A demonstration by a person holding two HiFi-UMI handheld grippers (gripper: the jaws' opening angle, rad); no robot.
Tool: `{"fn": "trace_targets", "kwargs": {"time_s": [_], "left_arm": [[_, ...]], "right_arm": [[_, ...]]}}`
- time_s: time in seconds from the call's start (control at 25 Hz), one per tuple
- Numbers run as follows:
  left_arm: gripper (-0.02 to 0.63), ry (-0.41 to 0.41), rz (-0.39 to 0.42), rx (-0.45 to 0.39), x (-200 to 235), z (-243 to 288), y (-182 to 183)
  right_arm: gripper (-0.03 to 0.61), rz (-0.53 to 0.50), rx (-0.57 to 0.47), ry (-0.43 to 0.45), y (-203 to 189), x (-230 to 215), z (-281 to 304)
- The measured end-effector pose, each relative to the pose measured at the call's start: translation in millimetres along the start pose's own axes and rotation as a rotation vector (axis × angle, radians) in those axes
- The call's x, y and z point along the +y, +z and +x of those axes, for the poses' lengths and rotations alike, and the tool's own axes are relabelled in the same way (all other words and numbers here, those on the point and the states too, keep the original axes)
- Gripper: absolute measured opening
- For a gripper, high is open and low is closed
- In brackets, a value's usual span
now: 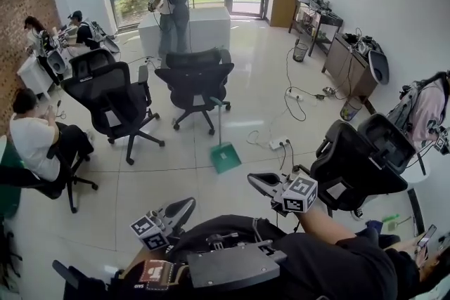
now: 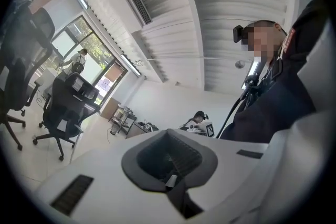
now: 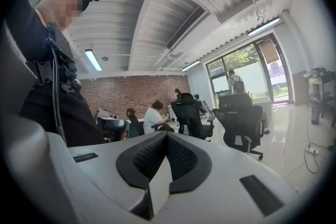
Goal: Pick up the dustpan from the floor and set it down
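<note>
As I'm nowhere near it yet, dustpan: on the floor well ahead, pan down, handle upright, just beside the black chair; handle looks the easy grab.
left gripper: jaws pressed together, nothing in them, carried near my body.
right gripper: same, closed and empty; needs opening before the handle.

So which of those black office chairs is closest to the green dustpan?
The middle chair, just behind the dustpan; the left chair and the right chair stand clearly farther off.
</note>
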State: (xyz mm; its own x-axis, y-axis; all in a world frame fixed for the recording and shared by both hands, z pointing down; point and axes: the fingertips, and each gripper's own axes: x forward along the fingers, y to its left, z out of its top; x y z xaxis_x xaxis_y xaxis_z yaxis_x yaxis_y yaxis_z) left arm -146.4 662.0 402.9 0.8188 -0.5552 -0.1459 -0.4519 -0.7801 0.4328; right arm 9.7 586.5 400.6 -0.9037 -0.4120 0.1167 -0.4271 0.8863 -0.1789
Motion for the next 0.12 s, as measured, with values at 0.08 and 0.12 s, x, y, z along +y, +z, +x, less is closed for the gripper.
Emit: {"fn": "trace_targets", "kwargs": {"time_s": [0.08,0.12], "left_arm": [[0.008,0.008,0.004,-0.01,1.6,12.7,0.9],[0.008,0.011,0.006,-0.014,2.4,18.9,1.5]], "right_arm": [[0.021,-0.006,-0.006,0.005,3.5,-12.0,-6.5],[0.021,-0.009,-0.009,0.008,5.2,-17.7,-9.5]]}}
